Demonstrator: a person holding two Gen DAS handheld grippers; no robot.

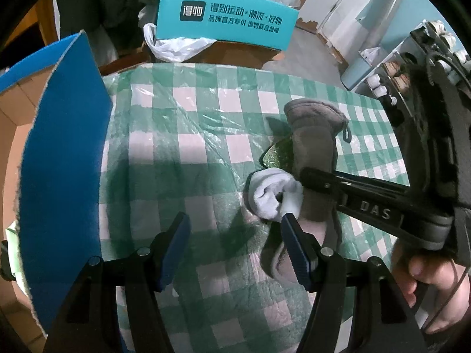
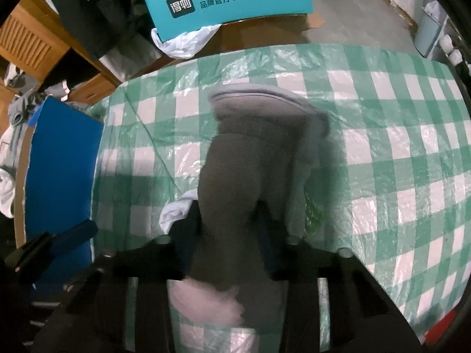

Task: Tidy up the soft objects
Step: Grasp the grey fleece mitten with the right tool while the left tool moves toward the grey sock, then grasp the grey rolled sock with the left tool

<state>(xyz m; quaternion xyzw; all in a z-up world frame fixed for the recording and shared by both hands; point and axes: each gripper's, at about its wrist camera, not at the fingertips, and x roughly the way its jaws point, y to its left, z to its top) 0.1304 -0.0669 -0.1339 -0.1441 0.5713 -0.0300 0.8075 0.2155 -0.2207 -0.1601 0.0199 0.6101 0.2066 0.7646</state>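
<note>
Green-and-white checked cloth under clear plastic covers the table. On it the right gripper is clamped across a long grey fleece item; its fingertips are buried in blurred fabric. Just beside the fleece lies a balled white sock, half hidden behind it in the right view. Nearby, the left gripper hovers with jaws wide, holding nothing. A blue box flap cuts off the left side.
</note>
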